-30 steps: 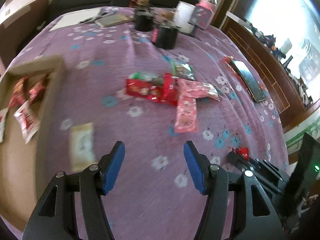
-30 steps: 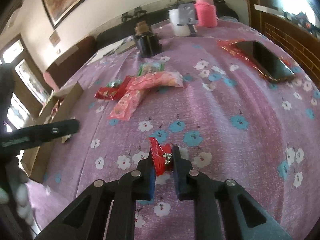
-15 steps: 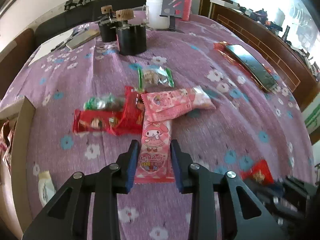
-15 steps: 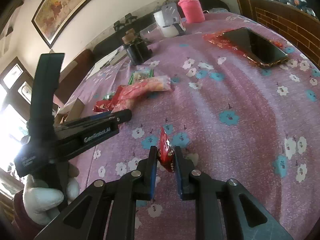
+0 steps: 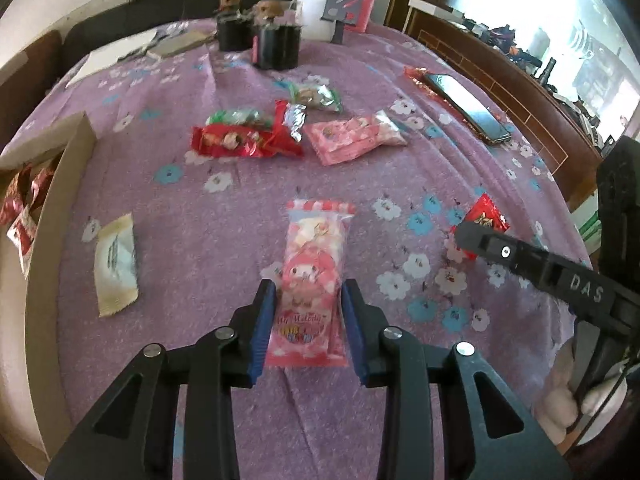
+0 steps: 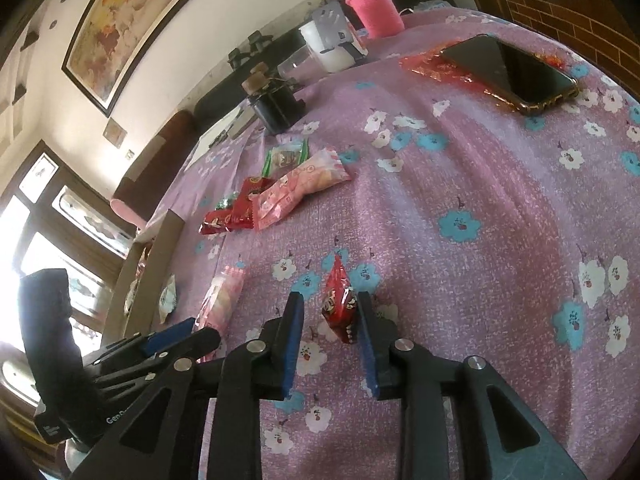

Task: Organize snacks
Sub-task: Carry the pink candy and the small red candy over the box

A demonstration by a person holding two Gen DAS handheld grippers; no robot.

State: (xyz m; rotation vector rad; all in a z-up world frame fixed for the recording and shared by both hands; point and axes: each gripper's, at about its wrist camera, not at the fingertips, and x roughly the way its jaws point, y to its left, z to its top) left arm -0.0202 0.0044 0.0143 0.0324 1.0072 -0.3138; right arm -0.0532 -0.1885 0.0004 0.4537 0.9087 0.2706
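Observation:
My left gripper (image 5: 308, 286) has a pink cartoon snack pack (image 5: 316, 248) between its blue pads. The pads sit against the pack's sides and the jaws are opening slightly. In the right wrist view that pack (image 6: 220, 300) tilts up from the left gripper (image 6: 192, 330). My right gripper (image 6: 329, 298) has its jaws opening around a small red snack packet (image 6: 338, 304). The packet stands on edge on the purple cloth and leans on the right pad, with a gap to the left pad. The left wrist view shows the same red packet (image 5: 486, 216) at the right.
A cardboard box (image 5: 60, 184) with red packets inside stands at the left edge, and a beige packet (image 5: 116, 264) lies beside it. Further back lie red (image 5: 240, 142), pink (image 5: 352, 138) and green (image 5: 316, 96) snacks. A phone (image 5: 464, 108) and black jars (image 5: 276, 44) sit beyond.
The left gripper closed around the pink pack and drew it out of the snack pile toward the near side. The right jaws widened away from the red packet.

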